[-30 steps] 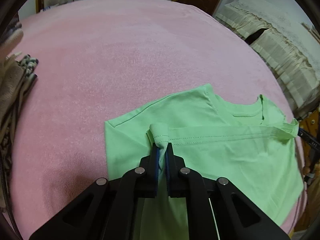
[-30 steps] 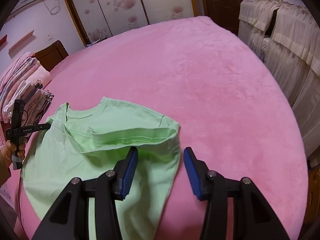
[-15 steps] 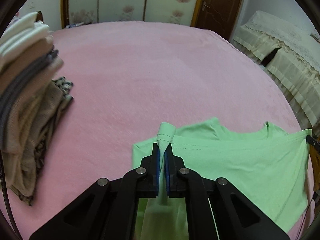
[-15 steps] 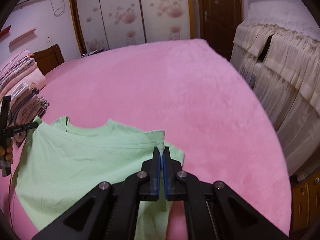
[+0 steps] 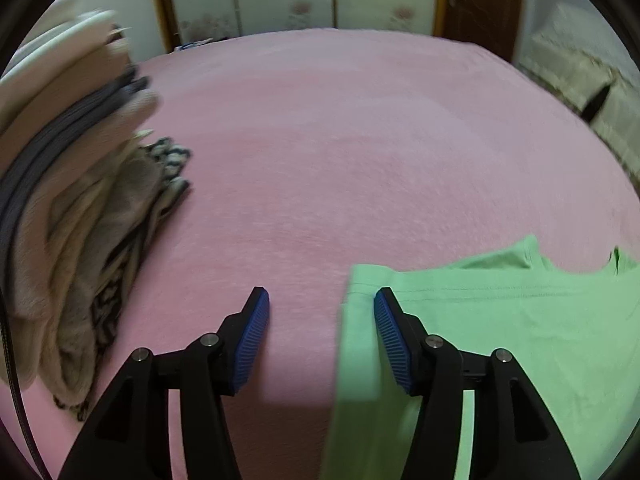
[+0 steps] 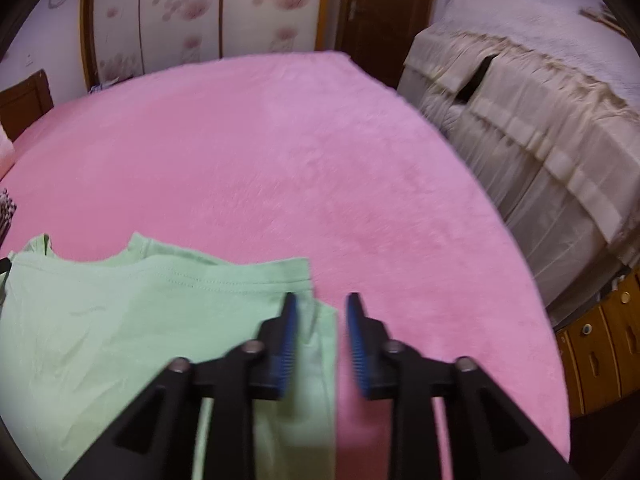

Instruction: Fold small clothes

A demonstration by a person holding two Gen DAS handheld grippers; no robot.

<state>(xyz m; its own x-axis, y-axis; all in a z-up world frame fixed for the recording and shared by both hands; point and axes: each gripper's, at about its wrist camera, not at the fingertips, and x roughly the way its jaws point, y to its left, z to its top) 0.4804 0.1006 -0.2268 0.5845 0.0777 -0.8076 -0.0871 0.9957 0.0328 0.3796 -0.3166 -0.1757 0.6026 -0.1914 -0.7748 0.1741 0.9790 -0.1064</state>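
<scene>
Two grippers over a wide pink bed [image 5: 360, 152], which carries everything in view; no containers show anywhere, only loose cloth. Stack of folded clothes [image 5: 72, 168] sits at the bed's left side, beige, grey and patterned layers, blurred in the left wrist view. Green T-shirt [image 6: 120, 320], the task's garment, lies flat on the bed with its bottom part doubled up toward the neckline, stitched hem running across the top layer. Left gripper [image 5: 320, 336]: jaws apart and opening, pink bed between them, shirt's edge just beside the right-hand pad. Right gripper [image 6: 320, 332]: jaws apart and opening, the shirt's corner lying beneath the gap, pads not pressing it. Risks, as judged: an opening pad could snag the loose corner and drag the fold askew; the light top layer may slide or spring back; a low pass by either gripper could rumple the hem line.
</scene>
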